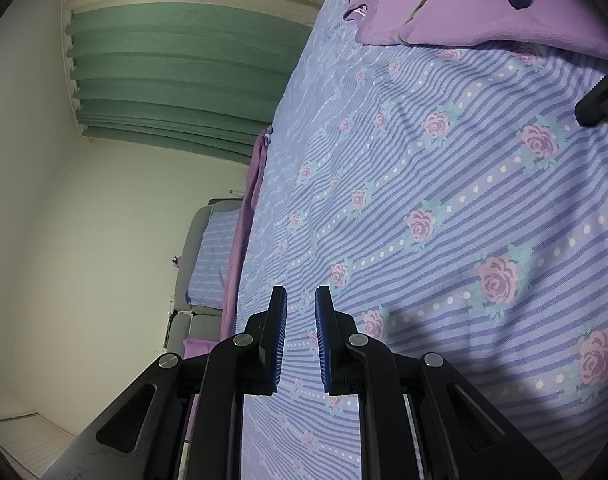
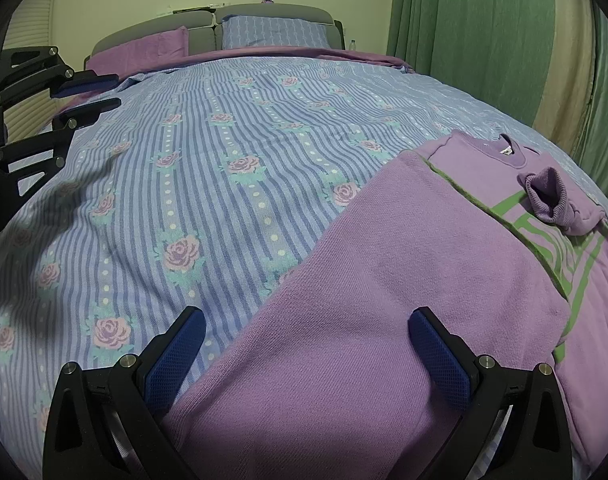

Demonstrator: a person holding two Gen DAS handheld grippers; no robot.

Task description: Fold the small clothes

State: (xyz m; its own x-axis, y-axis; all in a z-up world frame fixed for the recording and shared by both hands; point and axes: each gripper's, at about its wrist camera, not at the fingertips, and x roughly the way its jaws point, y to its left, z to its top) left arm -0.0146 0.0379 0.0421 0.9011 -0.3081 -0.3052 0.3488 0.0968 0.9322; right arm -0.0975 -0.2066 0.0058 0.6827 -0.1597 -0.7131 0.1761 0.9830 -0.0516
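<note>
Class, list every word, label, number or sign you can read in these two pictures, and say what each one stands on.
No text can be read in full.
Green print on the front of the folded purple knit sweatshirt: partly covered by the fold and the cuffed sleeve, so it cannot be read.
White neck label inside the collar: too small to read.
Blue striped rose-patterned bedspread: pattern only, no words.

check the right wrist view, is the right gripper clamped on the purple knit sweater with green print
No: the right gripper stands wide open above the purple knit sweater, its blue pads apart with no fabric pinched.
</note>
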